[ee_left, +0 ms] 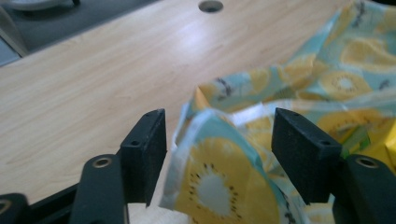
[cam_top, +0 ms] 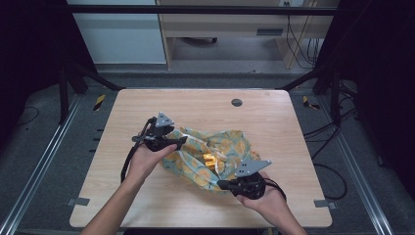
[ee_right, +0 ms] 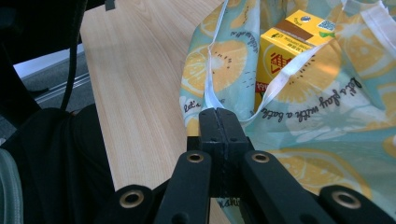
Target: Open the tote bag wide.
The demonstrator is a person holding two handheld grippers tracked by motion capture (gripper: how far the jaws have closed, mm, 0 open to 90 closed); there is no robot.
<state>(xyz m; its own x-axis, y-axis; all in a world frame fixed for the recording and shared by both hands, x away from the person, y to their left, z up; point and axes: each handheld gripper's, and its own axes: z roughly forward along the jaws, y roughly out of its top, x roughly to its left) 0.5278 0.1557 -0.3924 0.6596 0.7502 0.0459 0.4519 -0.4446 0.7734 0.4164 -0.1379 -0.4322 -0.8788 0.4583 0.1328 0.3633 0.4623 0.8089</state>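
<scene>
A crumpled cloth bag [cam_top: 220,147] printed with lemon slices on pale blue lies mid-table. Inside its mouth stands a yellow drink carton [cam_top: 210,159], seen close in the right gripper view [ee_right: 285,42]. My left gripper [cam_top: 180,142] is at the bag's left edge; in its own view the left gripper [ee_left: 219,140] is open, with a fold of the bag [ee_left: 219,182] between the jaws. My right gripper [cam_top: 221,184] is at the bag's near side. There the right gripper [ee_right: 218,114] is shut, pinching the bag's rim [ee_right: 205,88] where a white strap [ee_right: 289,65] meets it.
The wooden table [cam_top: 195,105] has a round cable hole [cam_top: 237,102] at the back middle, also visible as the hole [ee_left: 210,6] in the left gripper view. Bare wood surrounds the bag. Metal rails and cables run on the floor beside the table.
</scene>
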